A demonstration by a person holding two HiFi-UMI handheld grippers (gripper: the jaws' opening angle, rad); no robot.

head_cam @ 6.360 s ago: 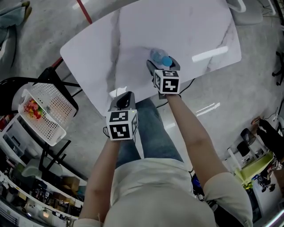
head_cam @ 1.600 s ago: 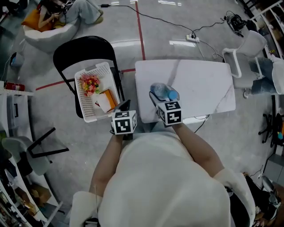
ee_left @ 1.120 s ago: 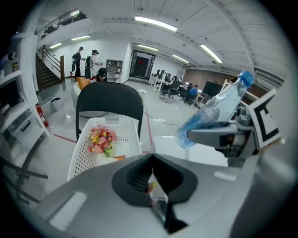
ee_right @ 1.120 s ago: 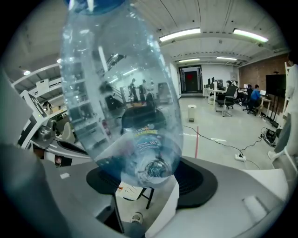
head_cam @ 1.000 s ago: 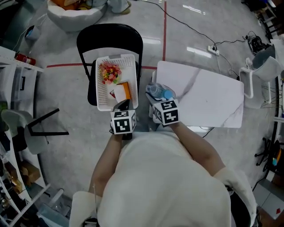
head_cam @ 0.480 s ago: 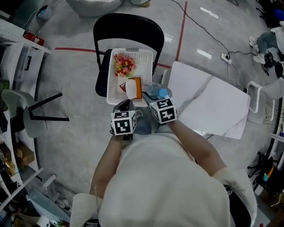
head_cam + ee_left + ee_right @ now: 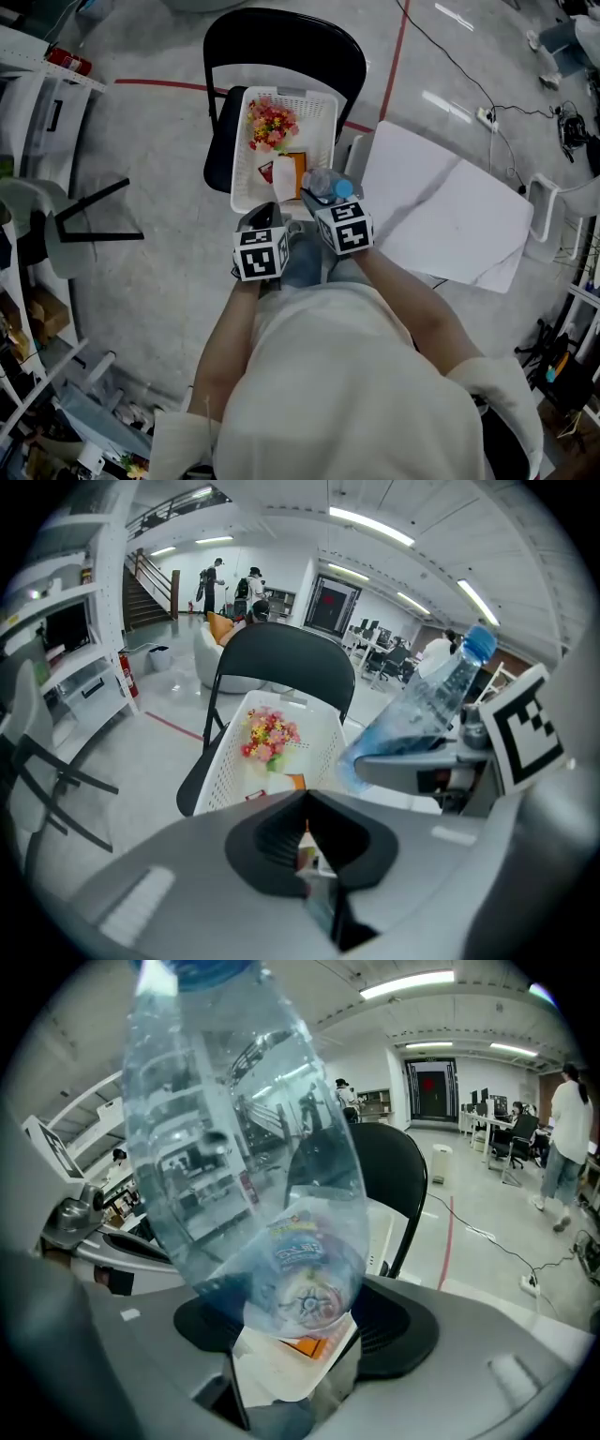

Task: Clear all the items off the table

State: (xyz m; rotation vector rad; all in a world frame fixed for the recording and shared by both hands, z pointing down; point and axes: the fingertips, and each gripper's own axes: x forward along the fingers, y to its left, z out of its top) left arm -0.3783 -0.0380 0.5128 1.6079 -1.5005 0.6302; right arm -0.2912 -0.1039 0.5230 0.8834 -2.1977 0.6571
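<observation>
Both grippers had swung away from the table (image 7: 441,216), now bare, and over to the basket (image 7: 239,155) on a black chair (image 7: 281,42). The right gripper (image 7: 321,199) held a clear bottle (image 7: 322,180) clamped by its base between half-open jaws, above the basket's near right corner. The left gripper (image 7: 262,221) was closed and empty, just short of the basket.

Let go too soon, the bottle would likely miss the rim and fall between chair and table. Dropped from height, it could crush the flowers (image 7: 272,122) or hit the box (image 7: 286,173).

The table was white marble. The floor (image 7: 141,187) was glossy grey with red tape (image 7: 398,47), and shelving (image 7: 28,94) stood at the left.
</observation>
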